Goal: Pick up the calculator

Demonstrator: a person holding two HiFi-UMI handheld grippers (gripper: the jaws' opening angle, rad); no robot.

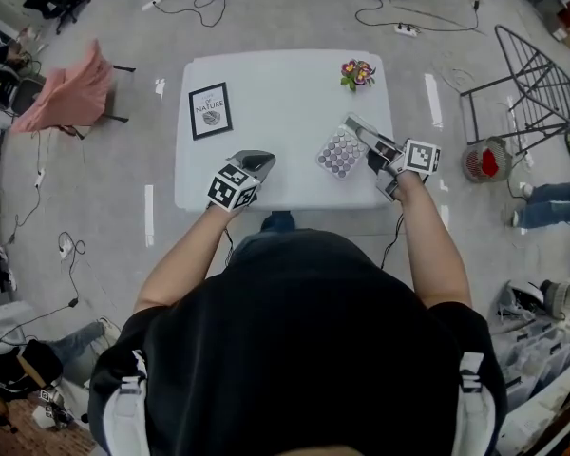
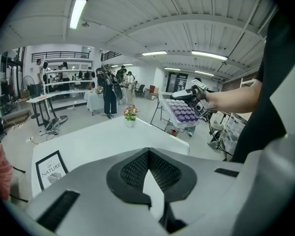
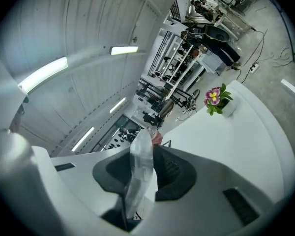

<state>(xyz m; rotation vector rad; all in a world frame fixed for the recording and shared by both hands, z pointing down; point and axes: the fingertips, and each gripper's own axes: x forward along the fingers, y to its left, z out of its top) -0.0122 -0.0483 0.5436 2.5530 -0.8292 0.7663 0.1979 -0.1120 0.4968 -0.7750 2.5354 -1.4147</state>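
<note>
The calculator (image 1: 341, 151), a white slab with rows of round purple-grey keys, hangs in the air over the right front part of the white table (image 1: 266, 84). My right gripper (image 1: 365, 140) is shut on its right edge. In the right gripper view the calculator (image 3: 139, 168) stands edge-on between the dark pads (image 3: 173, 177). The left gripper view shows the calculator (image 2: 183, 111) held up at the right by the right gripper (image 2: 196, 93). My left gripper (image 1: 262, 159) hovers over the table's front edge, shut and holding nothing; its tips (image 2: 148, 152) meet.
A framed print reading NATURE (image 1: 210, 110) lies on the table's left side and a small pot of flowers (image 1: 357, 73) stands at its far right corner. A pink cloth on a chair (image 1: 66, 93) is at the left, a metal rack (image 1: 532, 84) at the right, and cables lie on the floor.
</note>
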